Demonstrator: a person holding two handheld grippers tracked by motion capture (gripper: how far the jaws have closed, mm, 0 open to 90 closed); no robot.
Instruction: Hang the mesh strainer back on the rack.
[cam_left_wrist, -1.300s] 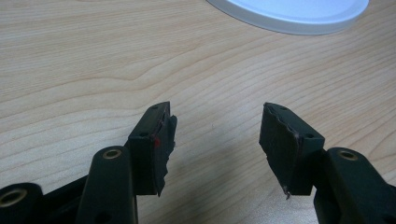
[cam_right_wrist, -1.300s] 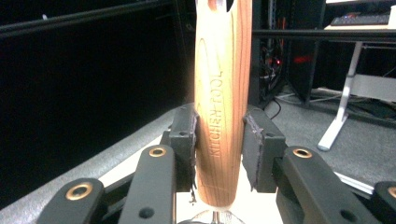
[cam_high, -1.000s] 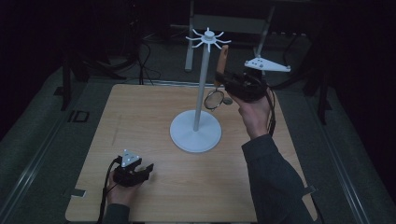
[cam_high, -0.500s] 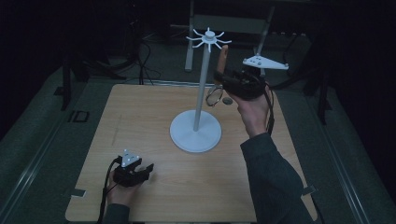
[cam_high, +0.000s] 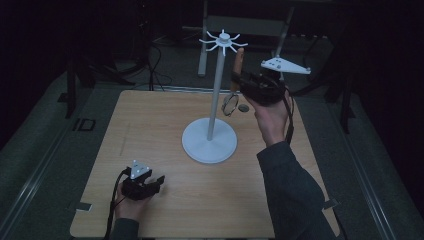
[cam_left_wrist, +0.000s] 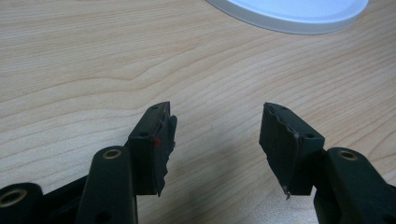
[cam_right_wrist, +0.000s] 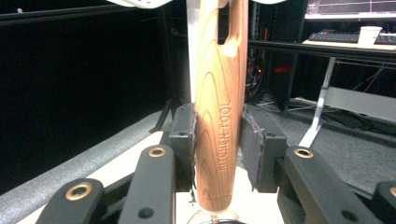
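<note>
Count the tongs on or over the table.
2: left tongs resting low at the table's near left corner, open; right tongs raised beside the white stand, gripping a wooden-handled tool.

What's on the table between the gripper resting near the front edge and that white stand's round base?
Nothing: bare wood separates the left gripper from the stand's base, as the high view and left gripper view show.

Room dim, far end almost black. My table (cam_high: 150, 125): light wood grain, rounded corners, pale under overhead light. Grey carpet-like floor (cam_high: 45, 150) around it, metal rail (cam_high: 30, 182) along left side. Cables (cam_high: 155, 60) trail across floor behind. White desk legs (cam_high: 204, 50) beyond far edge. Off to side, second desk (cam_right_wrist: 327, 46) with keyboard (cam_right_wrist: 334, 38), paper cup (cam_right_wrist: 369, 35), lit monitor (cam_right_wrist: 350, 8) above.
</note>
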